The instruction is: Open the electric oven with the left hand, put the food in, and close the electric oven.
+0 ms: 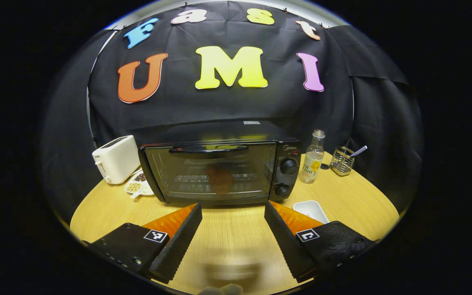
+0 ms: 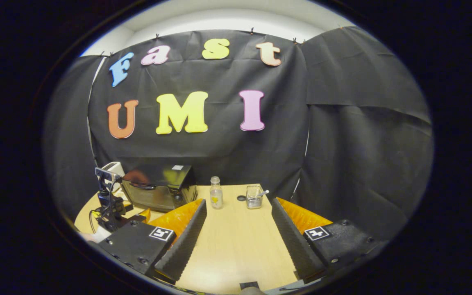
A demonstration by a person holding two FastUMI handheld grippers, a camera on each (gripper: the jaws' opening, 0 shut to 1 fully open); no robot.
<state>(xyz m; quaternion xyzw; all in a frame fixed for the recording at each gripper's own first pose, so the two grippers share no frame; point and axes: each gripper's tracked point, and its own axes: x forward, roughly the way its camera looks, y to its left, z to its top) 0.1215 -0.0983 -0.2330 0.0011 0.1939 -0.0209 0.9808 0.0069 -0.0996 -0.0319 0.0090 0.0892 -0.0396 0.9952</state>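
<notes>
The electric oven (image 1: 219,172) stands on the round wooden table (image 1: 236,237) straight ahead of the left gripper (image 1: 232,213), just beyond its fingertips, with its glass door shut and the handle (image 1: 208,149) running along the door's top edge. A brand mark sits at the top of its control panel, too small to read, above 2 black knobs (image 1: 288,166) stacked one over the other. A blurred reddish-brown shape shows behind the glass; whether it is food or a reflection I cannot tell. The left gripper's 2 fingers are spread wide apart and grip nothing, bare table between them. Beyond the left finger (image 1: 178,239) stand a white toaster (image 1: 116,159) and a small dish of seeds (image 1: 137,186) beside the oven. Just past the right finger (image 1: 287,241) lies a white rectangular tray (image 1: 310,209), and farther off a clear glass bottle (image 1: 313,157) with a yellow label too small to read, a dark cap, and a wire holder (image 1: 341,160) with a utensil in it. In the right gripper view, the right gripper (image 2: 238,213) is likewise spread wide and empty, well apart from the oven (image 2: 158,187), which sits beyond its left finger; the left gripper (image 2: 111,205) shows in front of the oven.
</notes>
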